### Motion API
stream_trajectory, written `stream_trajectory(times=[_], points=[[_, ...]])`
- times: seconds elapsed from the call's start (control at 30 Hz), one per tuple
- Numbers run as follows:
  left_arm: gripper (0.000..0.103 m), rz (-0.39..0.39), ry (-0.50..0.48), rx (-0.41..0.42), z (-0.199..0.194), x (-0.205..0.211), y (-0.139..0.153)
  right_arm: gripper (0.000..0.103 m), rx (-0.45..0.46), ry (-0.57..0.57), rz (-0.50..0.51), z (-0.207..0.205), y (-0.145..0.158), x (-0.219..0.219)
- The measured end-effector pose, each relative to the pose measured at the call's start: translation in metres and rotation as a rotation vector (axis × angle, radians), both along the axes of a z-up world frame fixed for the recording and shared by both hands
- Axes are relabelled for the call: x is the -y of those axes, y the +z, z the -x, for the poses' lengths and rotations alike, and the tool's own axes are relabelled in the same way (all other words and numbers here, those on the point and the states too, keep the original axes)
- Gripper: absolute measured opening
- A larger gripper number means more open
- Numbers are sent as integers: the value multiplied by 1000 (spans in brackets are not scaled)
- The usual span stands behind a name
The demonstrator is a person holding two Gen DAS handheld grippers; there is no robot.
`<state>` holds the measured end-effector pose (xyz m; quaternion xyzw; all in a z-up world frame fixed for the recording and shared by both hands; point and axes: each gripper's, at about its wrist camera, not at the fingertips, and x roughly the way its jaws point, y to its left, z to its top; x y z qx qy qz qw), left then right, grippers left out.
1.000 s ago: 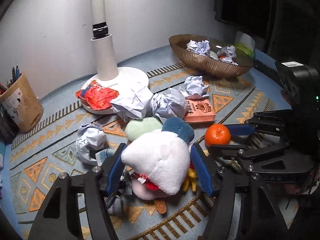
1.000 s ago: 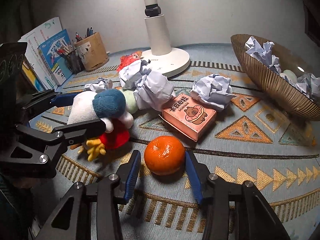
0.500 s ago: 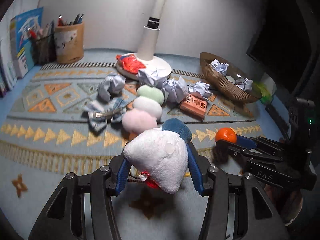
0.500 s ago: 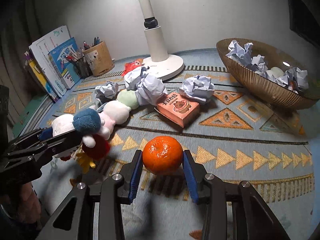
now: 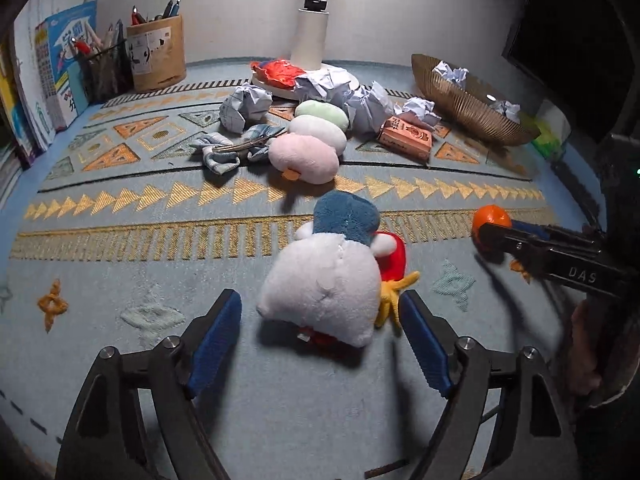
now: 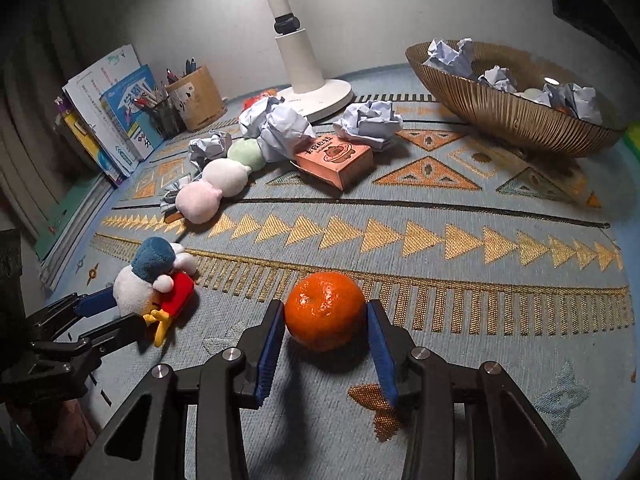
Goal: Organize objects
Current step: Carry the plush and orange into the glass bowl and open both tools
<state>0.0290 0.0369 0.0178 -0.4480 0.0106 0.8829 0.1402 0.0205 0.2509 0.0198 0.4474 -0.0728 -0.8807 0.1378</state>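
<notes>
Patterned blue mat [image 5: 120,248] under dim lamp light, clutter along the back half. Left gripper [image 5: 320,332] spread wide, pads clear of the plush duck [image 5: 328,284], which lies on the mat between them near the front edge: released. Right gripper [image 6: 326,344] closed around the orange [image 6: 325,310], left pad touching; contact on the right pad and with the mat cannot be told. Judged progress: early. Bowl [image 6: 512,116] holds some paper balls [image 6: 452,56]; several more paper balls [image 5: 246,104], the pink box [image 6: 336,156], the dango plush [image 5: 316,140] and a cloth item [image 5: 228,148] lie unsorted. Left view shows the open jaws and the cloth item plainly; right view shows the bowl's contents and the grip on the orange.
</notes>
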Motion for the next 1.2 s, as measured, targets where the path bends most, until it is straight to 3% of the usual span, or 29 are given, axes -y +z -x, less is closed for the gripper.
stream_trajectory(times=[0.07,0.17,0.3,0.33,0.37,0.4,0.53,0.67,0.8,1.0,1.2], points=[[80,56,-5,-26,3,-2,3,50,5,6,-2,0,0,1],[82,42,-52,-20,7,-7,5,57,-3,7,-30,-2,0,6],[78,49,-69,-39,10,-20,2,57,-20,-13,-87,0,0,11],[71,50,-65,-34,11,-22,0,56,-17,-17,-99,0,-1,12],[59,69,-54,-29,12,-23,-3,45,-17,-19,-110,0,-1,13],[55,83,-50,-35,12,-24,-3,40,-20,-15,-114,0,-2,13],[52,72,-45,-56,7,-25,1,39,-40,-8,-137,-2,0,17],[52,40,-54,-97,7,-37,18,39,-50,-13,-82,-6,9,7],[52,12,-88,-182,19,-65,51,39,-112,-59,-92,-7,41,-15],[52,-61,-168,-284,69,-131,102,39,-288,-207,-69,11,115,-82],[52,-163,-210,-338,132,-198,121,39,-402,-412,24,51,151,-154]])
